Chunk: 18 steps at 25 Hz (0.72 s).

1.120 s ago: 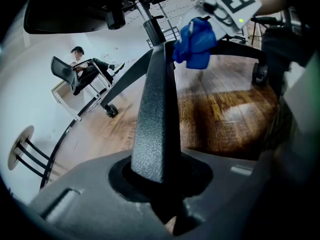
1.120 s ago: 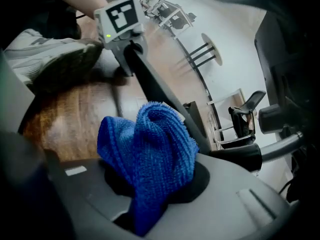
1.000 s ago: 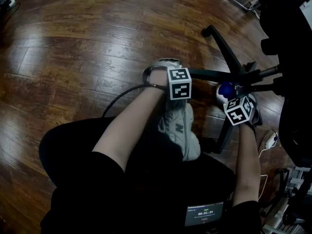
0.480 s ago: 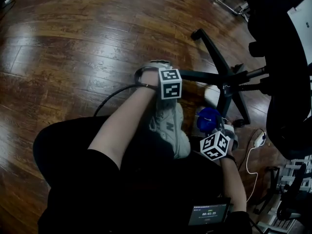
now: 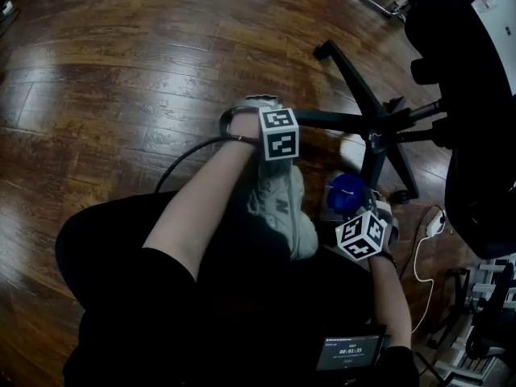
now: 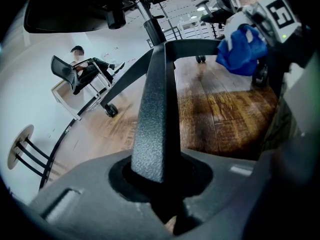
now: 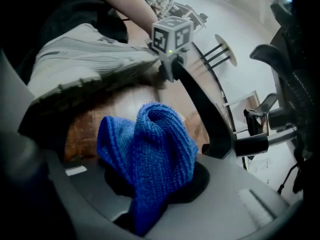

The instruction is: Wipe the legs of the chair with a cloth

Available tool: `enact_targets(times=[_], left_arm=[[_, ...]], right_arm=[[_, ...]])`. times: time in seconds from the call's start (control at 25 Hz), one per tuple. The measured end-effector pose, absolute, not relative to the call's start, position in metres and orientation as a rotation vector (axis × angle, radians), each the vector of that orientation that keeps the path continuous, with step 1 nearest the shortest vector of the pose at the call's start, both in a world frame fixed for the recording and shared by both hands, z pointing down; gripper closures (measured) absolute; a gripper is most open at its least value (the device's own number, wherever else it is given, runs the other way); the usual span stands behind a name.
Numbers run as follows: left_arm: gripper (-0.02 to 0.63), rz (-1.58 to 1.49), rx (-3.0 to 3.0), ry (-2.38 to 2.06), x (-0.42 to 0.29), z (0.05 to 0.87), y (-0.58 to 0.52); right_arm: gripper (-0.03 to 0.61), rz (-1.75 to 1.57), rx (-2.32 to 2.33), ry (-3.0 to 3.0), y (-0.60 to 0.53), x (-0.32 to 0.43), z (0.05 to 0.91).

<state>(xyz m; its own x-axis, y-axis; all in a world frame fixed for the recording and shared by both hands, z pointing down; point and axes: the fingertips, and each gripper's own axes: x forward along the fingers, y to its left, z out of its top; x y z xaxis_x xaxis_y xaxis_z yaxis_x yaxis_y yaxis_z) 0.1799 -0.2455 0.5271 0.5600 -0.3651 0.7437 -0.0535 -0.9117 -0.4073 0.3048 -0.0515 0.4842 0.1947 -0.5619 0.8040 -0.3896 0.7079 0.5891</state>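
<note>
Chair legs (image 5: 372, 127): black star base on the wood floor (image 5: 121, 71), right of centre in the head view, partly under the dark seat (image 5: 480, 160).

1 leg (image 6: 155, 109), the arm running toward the pale shoe (image 5: 282, 208), sits between the jaws of the left gripper (image 6: 161, 181), which is clenched on it near its outer end.

Cloth (image 7: 150, 149): blue, bunched, pinched in the jaws of the right gripper (image 7: 155, 186). In the head view it hangs just beside the tip of the leg nearest the person; contact cannot be told.

Progress, judged: base steadied, cloth in hand, wiping possible now. No leg shows a clean/dirty difference, so how many are done is unknown. All legs remain to be checked.
</note>
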Motion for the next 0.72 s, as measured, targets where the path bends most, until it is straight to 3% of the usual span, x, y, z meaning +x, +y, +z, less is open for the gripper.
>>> enact_targets(times=[0.36, 0.72], left_arm=[[0.537, -1.287, -2.464, 0.333, 0.182, 0.526, -0.245], [0.535, -1.271, -2.470, 0.342, 0.181, 0.525, -0.244]], right_arm=[[0.486, -0.174, 1.031, -1.409, -0.182, 0.350, 0.441], [0.488, -0.163, 1.041, -1.486, -0.133, 0.328, 0.447]])
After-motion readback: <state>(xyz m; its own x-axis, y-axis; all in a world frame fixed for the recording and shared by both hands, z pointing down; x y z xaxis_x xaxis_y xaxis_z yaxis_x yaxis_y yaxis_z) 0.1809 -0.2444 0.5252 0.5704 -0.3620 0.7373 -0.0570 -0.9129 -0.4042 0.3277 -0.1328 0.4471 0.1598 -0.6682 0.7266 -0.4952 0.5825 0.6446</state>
